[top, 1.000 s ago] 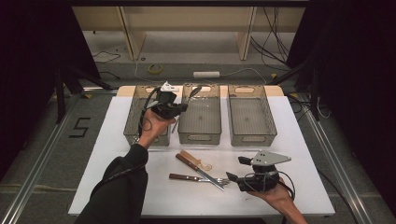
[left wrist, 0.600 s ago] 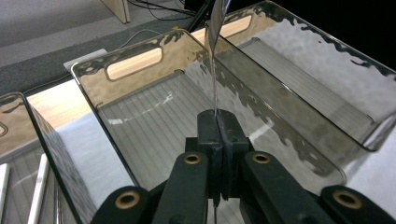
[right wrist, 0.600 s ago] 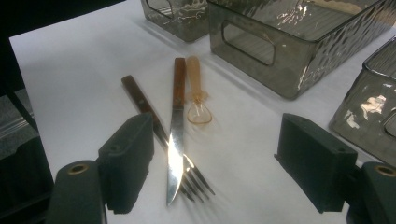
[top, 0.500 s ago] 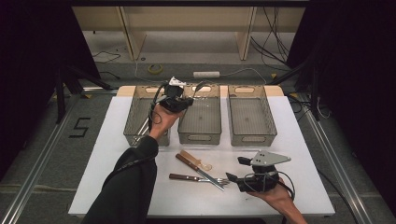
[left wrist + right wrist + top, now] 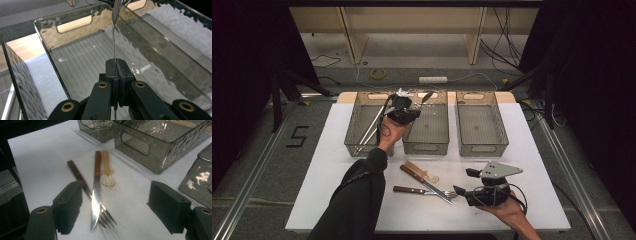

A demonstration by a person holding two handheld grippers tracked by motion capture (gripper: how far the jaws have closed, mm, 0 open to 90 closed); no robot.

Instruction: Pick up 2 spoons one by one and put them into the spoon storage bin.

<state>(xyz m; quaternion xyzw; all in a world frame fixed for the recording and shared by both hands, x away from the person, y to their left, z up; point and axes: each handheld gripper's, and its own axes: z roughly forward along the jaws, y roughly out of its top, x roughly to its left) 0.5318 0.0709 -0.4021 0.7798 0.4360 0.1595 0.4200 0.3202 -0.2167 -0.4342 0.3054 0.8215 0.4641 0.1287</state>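
My left gripper [image 5: 413, 104] is shut on the thin handle of a metal spoon [image 5: 427, 95], held over the middle smoky plastic bin [image 5: 426, 148]. In the left gripper view the jaws [image 5: 116, 67] are pressed together on the spoon's handle [image 5: 115, 37], and its bowl points up over the bin's ribbed floor. My right gripper [image 5: 465, 181] rests open near the table's front. Just beyond its fingers [image 5: 116, 195] lie a wooden-handled knife [image 5: 96, 190] crossing a wooden-handled fork [image 5: 78, 176], with a small amber spoon [image 5: 107, 175] beside them.
Three bins stand in a row at the back of the white table [image 5: 322, 180]. The left bin [image 5: 358, 148] holds long metal utensils [image 5: 369, 127]; the right bin [image 5: 482, 146] stands beside the middle one. Cables and a tape roll [image 5: 377, 74] lie on the floor beyond.
My left hand has carried the spoon a little to the right and lower, from the gap between the left and middle bins to over the middle bin. The right gripper has stayed still.
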